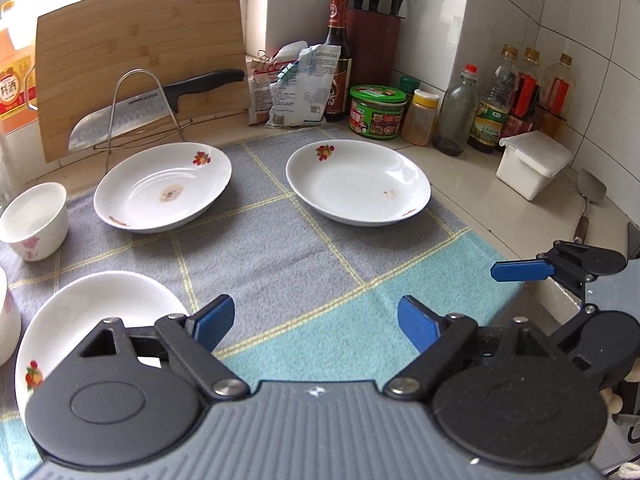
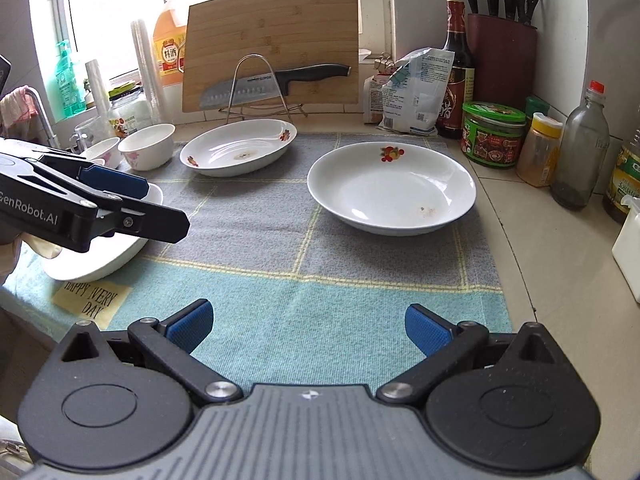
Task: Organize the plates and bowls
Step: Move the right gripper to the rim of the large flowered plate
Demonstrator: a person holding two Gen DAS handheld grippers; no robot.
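Three white flower-print plates lie on a grey and teal cloth [image 1: 304,248]. One plate [image 1: 164,186] is at the far left, one [image 1: 358,182] at the far right, and a near one [image 1: 80,320] is at the front left. A white bowl [image 1: 34,220] stands left of them. My left gripper [image 1: 316,322] is open and empty, just right of the near plate. My right gripper [image 2: 310,326] is open and empty over the teal front part; the far-right plate [image 2: 392,188] is ahead of it. The left gripper also shows at the left of the right wrist view [image 2: 132,204], over the near plate [image 2: 100,260].
A bamboo cutting board [image 1: 140,60] and a knife [image 1: 152,108] on a wire rack stand behind the plates. Bottles, jars [image 1: 376,110], a knife block [image 1: 372,40] and a white box [image 1: 532,164] line the right wall. Two bowls [image 2: 146,146] and a faucet are at the left.
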